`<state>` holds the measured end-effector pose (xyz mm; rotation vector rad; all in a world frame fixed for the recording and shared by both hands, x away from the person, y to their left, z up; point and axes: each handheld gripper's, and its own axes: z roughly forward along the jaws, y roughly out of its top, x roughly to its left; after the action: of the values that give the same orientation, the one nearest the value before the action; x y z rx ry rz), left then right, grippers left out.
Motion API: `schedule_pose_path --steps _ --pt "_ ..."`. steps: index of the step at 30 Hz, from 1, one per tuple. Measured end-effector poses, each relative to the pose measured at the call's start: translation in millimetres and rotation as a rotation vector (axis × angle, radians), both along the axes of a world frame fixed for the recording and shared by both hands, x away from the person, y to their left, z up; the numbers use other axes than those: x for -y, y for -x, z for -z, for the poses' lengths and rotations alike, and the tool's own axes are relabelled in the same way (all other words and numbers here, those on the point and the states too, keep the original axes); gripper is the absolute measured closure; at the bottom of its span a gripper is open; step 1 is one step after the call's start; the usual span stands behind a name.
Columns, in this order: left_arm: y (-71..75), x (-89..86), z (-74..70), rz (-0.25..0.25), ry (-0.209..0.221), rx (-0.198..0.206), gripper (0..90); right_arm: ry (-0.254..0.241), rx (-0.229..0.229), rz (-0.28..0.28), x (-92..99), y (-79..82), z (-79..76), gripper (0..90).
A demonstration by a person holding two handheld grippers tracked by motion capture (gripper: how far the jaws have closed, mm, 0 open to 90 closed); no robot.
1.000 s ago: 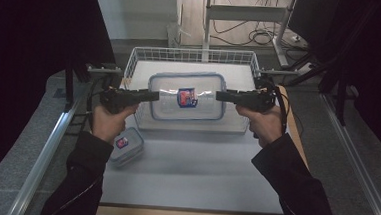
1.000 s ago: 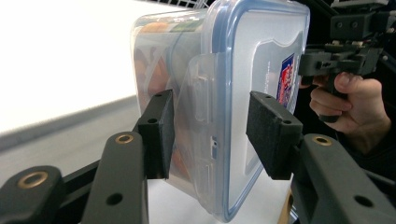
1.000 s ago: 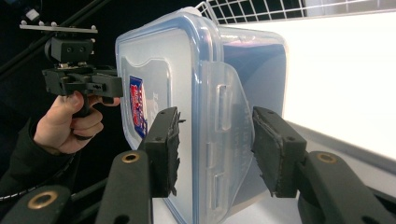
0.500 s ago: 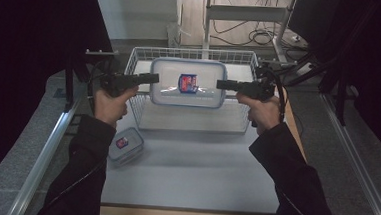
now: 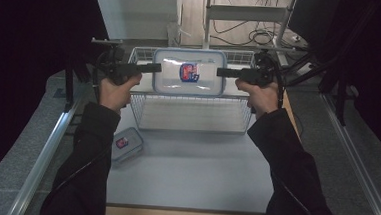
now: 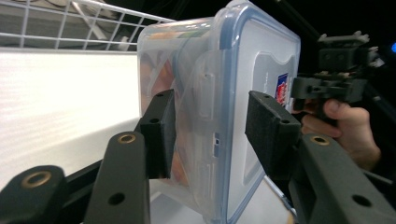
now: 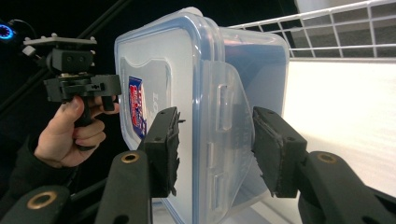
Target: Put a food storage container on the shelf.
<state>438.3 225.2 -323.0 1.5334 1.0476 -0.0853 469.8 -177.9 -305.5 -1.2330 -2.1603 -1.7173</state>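
Large container: a clear plastic box with a blue-rimmed lid and a red-and-blue label, held up in the air between the two grippers, over the far part of the wire basket.
Left gripper: its jaws straddle the left short end of the large container, one pad against the box side by the clasp flap, the other facing the lid; a gap shows on the lid side, so whether it is clamped tight cannot be told from its own view. From the high view its tip meets the container's left edge.
Right gripper: its jaws straddle the opposite short end, over the clasp, one pad on the lid side and one on the box side; the same doubt about a firm clamp holds. From the high view its tip meets the right edge.
Hands: left hand and right hand grip the handles, dark sleeves behind them.
Change: half a second ago the container hung lower and nearer; it has been lifted higher and farther back over the basket, both hands rising with it.
Small container: lies on the white table by the left sleeve, well apart from the basket's near corner, unmoved.
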Motion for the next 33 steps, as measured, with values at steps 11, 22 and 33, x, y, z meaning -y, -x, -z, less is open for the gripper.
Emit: schedule_pose_path --steps 11,22,33 --pt "-5.3 1.7 1.1 -0.011 -0.016 0.02 52.9 -0.025 -0.031 -0.001 1.5 -14.5 2.2 51.8" --pt "-7.9 6.2 3.3 -0.039 -0.036 0.029 48.6 -0.007 0.014 0.037 -5.1 -18.1 5.8 46.6" --pt "-7.5 14.7 10.2 -0.075 -0.131 0.075 37.9 0.04 0.05 0.113 -5.0 -22.8 13.9 43.4"
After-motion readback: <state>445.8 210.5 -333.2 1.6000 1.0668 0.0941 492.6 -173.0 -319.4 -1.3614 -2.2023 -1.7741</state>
